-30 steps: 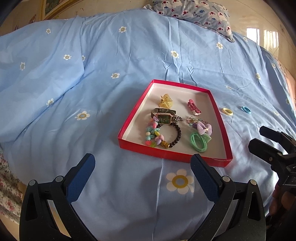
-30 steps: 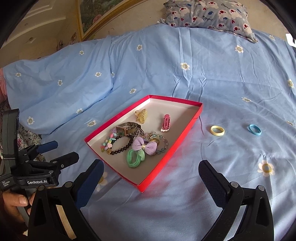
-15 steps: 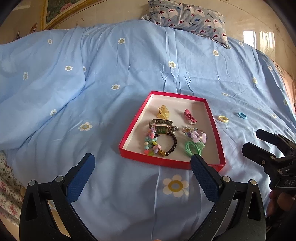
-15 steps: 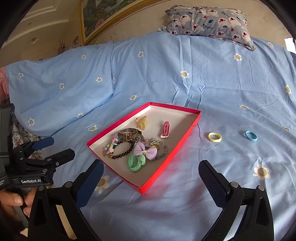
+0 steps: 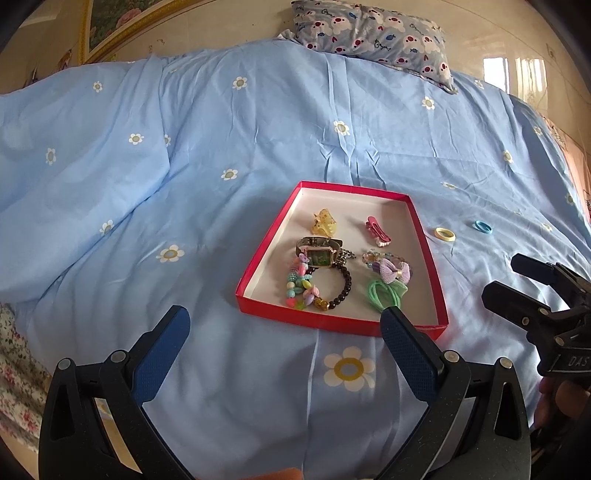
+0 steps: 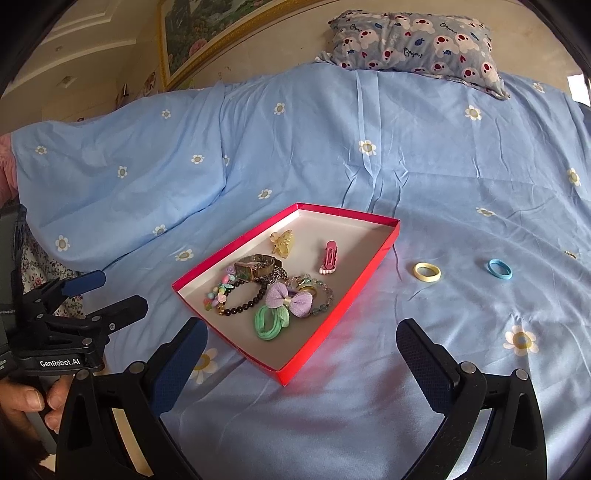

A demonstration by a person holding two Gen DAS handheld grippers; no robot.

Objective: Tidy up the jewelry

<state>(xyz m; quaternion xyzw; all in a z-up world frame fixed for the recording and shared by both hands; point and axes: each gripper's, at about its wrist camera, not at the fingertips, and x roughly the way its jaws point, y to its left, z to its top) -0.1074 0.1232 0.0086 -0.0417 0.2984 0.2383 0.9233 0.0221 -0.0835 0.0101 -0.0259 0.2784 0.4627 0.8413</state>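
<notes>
A shallow red tray (image 5: pixel 258 258) (image 6: pixel 373 266) lies on the blue bedspread. Inside it are a watch (image 5: pixel 319 254) (image 6: pixel 255 269), bead bracelets (image 5: pixel 325 291), a yellow claw clip (image 6: pixel 282 242), a pink clip (image 6: pixel 330 256), a purple bow (image 6: pixel 290 301) and a green hair tie (image 5: pixel 384 293) (image 6: pixel 271 319). A yellow ring (image 5: pixel 445 234) (image 6: pixel 427 272) and a blue ring (image 5: pixel 483 227) (image 6: pixel 498 268) rest on the sheet right of the tray. My left gripper (image 5: pixel 284 336) and right gripper (image 6: pixel 301 341) both hover open and empty, short of the tray's near edge.
A patterned pillow (image 5: pixel 373 33) (image 6: pixel 413 40) sits at the head of the bed. A framed picture (image 6: pixel 207 33) hangs on the wall behind. A floral cloth (image 5: pixel 18 373) shows at the bed's left edge. A hand (image 6: pixel 26 402) holds the left gripper's handle.
Both grippers have pulled back and risen, so the tray looks smaller and more of the bed and pillow shows. Nothing was picked up or moved.
</notes>
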